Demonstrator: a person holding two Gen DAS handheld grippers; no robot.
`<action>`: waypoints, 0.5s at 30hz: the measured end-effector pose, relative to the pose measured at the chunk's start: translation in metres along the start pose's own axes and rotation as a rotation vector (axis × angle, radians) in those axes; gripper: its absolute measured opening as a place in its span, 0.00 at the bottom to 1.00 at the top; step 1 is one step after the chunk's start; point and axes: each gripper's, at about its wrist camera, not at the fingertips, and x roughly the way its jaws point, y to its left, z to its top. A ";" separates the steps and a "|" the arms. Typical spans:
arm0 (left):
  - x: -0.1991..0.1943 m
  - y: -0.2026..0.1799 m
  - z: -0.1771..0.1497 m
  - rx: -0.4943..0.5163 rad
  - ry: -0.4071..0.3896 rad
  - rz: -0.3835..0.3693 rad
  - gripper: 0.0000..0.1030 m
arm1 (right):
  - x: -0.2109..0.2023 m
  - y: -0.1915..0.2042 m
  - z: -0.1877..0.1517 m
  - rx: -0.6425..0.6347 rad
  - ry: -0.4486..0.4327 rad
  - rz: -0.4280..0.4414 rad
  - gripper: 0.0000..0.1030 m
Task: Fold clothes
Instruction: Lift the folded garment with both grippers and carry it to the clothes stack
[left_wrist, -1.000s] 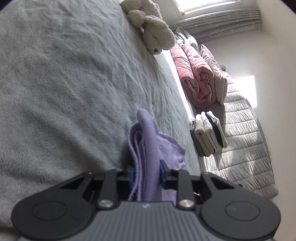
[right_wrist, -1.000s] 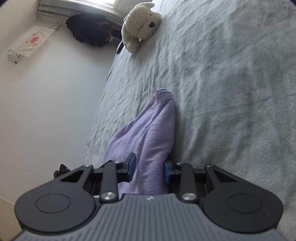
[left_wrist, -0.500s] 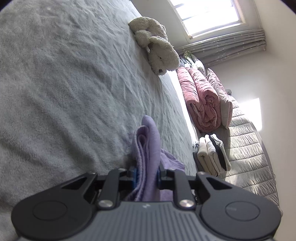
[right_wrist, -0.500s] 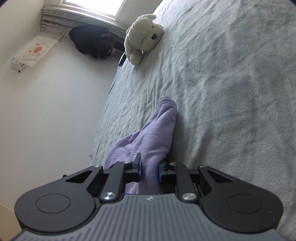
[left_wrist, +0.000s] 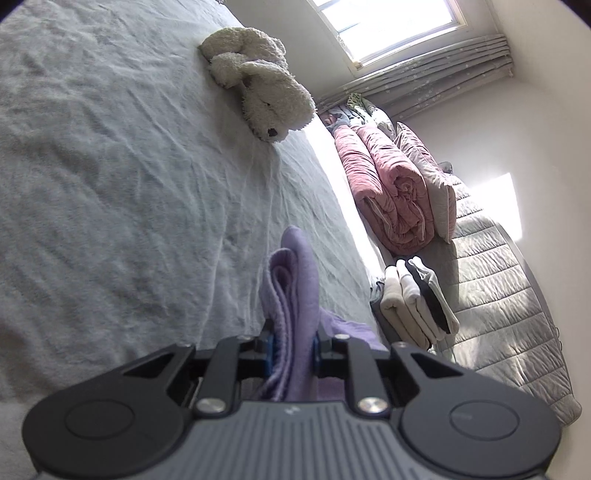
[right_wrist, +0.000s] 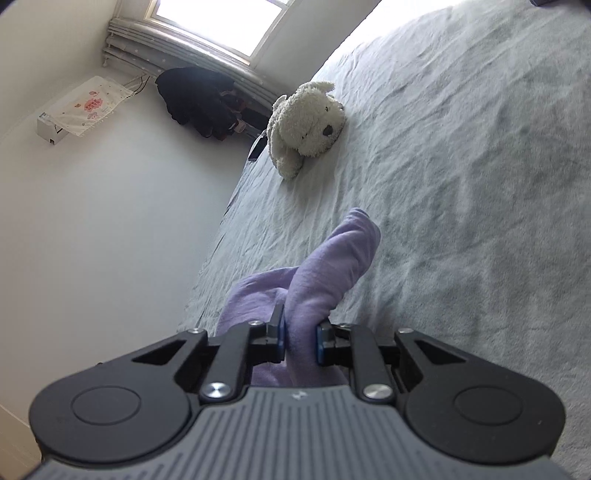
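Note:
A lilac garment (left_wrist: 295, 291) lies bunched over the grey bed cover (left_wrist: 110, 184). My left gripper (left_wrist: 291, 350) is shut on a layered fold of it, and the cloth stands up between the blue pads. In the right wrist view the same lilac garment (right_wrist: 332, 266) rises in a rounded fold from my right gripper (right_wrist: 299, 341), which is shut on it. The rest of the garment sags to the left of that gripper, over the bed's side. Both pinched ends are lifted off the cover.
A white plush dog (left_wrist: 258, 81) (right_wrist: 306, 122) lies further up the bed. Beside the bed a quilted surface holds a stack of folded clothes (left_wrist: 413, 299), a rolled pink duvet (left_wrist: 391, 188) and pillows. Dark clothing (right_wrist: 199, 99) hangs by the window wall.
Both grippers closed onto the lilac garment and rose with it. The cloth between the pads is squeezed narrower, and more of the window and room shows in both views.

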 end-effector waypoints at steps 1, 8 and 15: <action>0.004 -0.005 0.001 0.006 0.003 -0.001 0.18 | -0.003 -0.001 0.004 0.002 -0.006 0.003 0.18; 0.035 -0.042 0.013 0.021 0.012 -0.022 0.18 | -0.021 -0.001 0.040 0.028 -0.059 0.016 0.18; 0.075 -0.095 0.029 0.049 0.021 -0.081 0.18 | -0.047 0.003 0.080 0.037 -0.148 0.033 0.18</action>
